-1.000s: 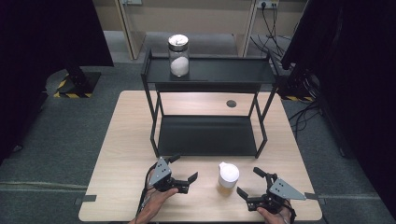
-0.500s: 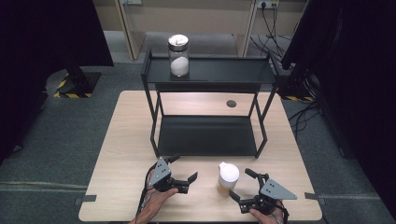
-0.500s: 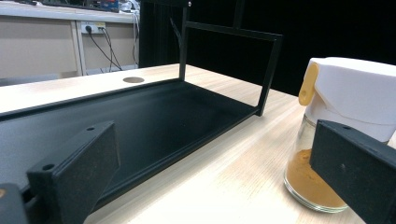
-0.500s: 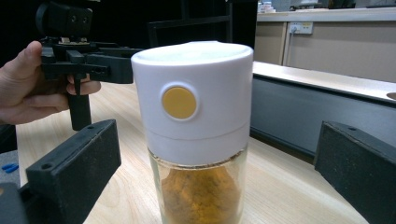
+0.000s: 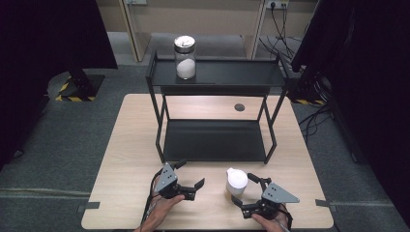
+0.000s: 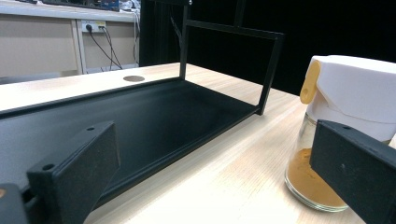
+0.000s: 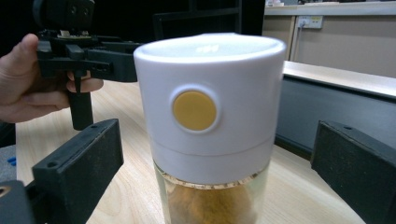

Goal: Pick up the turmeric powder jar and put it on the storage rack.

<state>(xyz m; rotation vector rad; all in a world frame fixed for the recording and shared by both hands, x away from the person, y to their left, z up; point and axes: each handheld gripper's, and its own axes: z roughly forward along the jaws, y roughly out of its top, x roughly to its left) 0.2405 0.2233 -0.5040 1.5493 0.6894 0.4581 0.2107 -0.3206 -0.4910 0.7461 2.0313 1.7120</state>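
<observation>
The spice jar [image 5: 237, 181] stands on the desk [image 5: 125, 159], lower right of centre in the high view. The right gripper [image 5: 247, 191] has its fingers wide around the jar, just closing, not yet touching. Centre them on the white cap, then squeeze squarely. The left gripper [image 5: 188, 175] waits open.

Two jars stood in the scene: one white-capped spice jar [image 5: 237, 181] of orange powder on the bench [image 5: 125, 145], and one glass jar [image 5: 184, 57] of white powder on the one black two-tier rack [image 5: 217, 77]. There were two hand-held grippers, the left [image 5: 186, 179] and the right [image 5: 246, 191].
</observation>
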